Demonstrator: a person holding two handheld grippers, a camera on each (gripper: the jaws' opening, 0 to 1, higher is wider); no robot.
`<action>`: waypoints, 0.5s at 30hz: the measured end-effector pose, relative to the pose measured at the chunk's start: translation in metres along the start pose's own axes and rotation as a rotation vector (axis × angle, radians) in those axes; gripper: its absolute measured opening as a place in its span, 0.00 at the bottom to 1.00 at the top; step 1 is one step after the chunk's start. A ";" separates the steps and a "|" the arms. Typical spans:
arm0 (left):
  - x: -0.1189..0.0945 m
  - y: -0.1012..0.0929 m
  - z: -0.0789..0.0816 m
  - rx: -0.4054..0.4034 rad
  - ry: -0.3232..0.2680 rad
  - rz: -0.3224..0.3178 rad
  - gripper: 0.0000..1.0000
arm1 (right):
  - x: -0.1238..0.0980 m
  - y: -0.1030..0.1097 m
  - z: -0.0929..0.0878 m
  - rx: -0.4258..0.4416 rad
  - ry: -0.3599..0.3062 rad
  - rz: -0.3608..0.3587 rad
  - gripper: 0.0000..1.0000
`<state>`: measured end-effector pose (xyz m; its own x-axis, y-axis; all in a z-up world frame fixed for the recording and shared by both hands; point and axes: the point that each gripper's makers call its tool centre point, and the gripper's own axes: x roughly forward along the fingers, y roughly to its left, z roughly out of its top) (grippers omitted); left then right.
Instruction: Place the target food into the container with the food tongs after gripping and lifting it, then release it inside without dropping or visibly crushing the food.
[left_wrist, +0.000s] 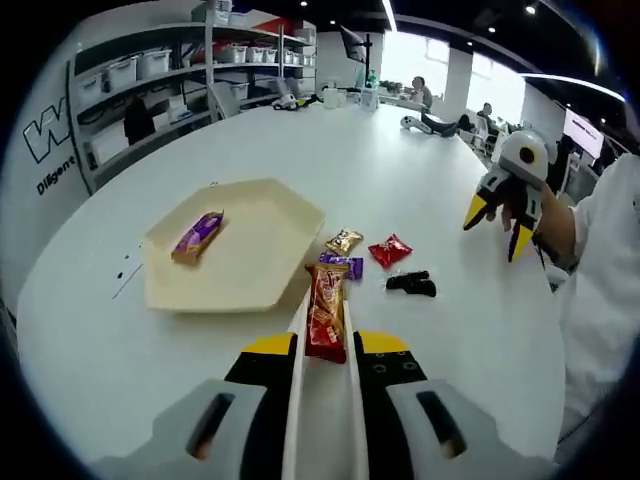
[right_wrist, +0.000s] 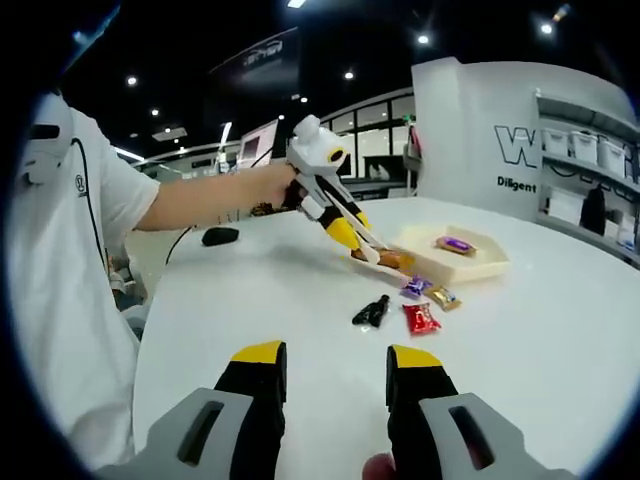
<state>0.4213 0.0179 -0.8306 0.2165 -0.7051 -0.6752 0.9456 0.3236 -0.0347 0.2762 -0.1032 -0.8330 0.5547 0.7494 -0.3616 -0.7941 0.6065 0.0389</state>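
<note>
Left gripper (left_wrist: 322, 372) drives tongs (left_wrist: 322, 330) clamped on orange snack pack (left_wrist: 326, 312), long axis along blades, tray (left_wrist: 262, 262) just ahead-left.

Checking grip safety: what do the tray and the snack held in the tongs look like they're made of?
Tray: pale beige, matte, probably moulded pulp or plastic; no glare.
Snack: glossy red-orange wrapper, likely plastic film, crinkled with highlights, held between the white tongs.

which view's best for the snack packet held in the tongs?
The left gripper view: the long orange-red snack packet lies close and central between the white food tongs, wrapper print visible. The right gripper view shows it far off and small, mostly hidden at the tongs' tips beside the beige hexagonal tray.
</note>
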 end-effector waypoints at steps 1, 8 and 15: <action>-0.001 0.000 0.001 0.001 -0.001 0.000 0.20 | 0.000 0.000 0.000 -0.001 -0.001 0.000 0.35; -0.005 0.003 0.013 0.020 -0.013 0.000 0.20 | -0.003 0.000 0.001 -0.001 -0.005 -0.009 0.36; -0.006 0.002 0.022 0.029 -0.019 -0.010 0.20 | -0.008 -0.003 0.004 -0.001 -0.006 -0.037 0.38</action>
<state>0.4271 0.0087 -0.8105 0.2118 -0.7202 -0.6606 0.9542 0.2985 -0.0195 0.2752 -0.1100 -0.8260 0.5853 0.7280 -0.3569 -0.7731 0.6338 0.0251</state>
